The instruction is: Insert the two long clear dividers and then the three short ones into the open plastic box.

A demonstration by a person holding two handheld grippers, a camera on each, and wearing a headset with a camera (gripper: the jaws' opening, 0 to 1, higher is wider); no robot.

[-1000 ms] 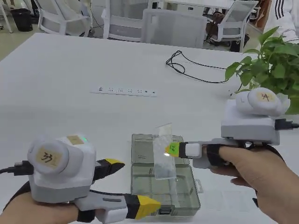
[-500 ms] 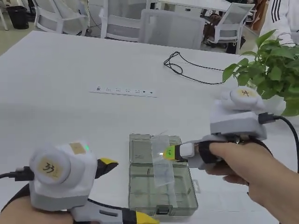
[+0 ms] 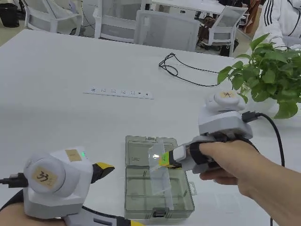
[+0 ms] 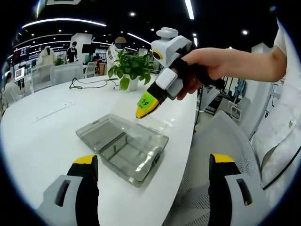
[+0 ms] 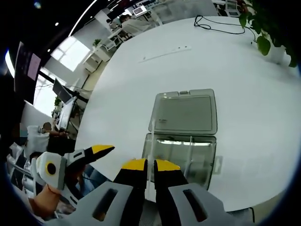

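Observation:
The open clear plastic box (image 3: 181, 200) lies on the white table, its lid (image 3: 138, 151) folded flat on the far side. My right gripper (image 3: 162, 160) is shut on the upper edge of a long clear divider (image 3: 161, 181). The divider slants down into the box's base, and I cannot tell whether it sits in a slot. In the right gripper view the jaws (image 5: 148, 165) pinch the divider's thin edge above the box (image 5: 181, 150). My left gripper (image 3: 117, 197) stands open at the near left of the box, holding nothing. Its jaws (image 4: 153, 165) are spread wide in front of the box (image 4: 124, 146).
A white power strip (image 3: 117, 92) lies across the middle of the table, with a black cable (image 3: 178, 70) behind it. A potted green plant (image 3: 268, 75) stands at the right. Chairs and a seated person line the far edge.
My right gripper has lowered the divider from upright above the box down into its base, tilting it. The left gripper has sunk a little lower in the picture, still open.

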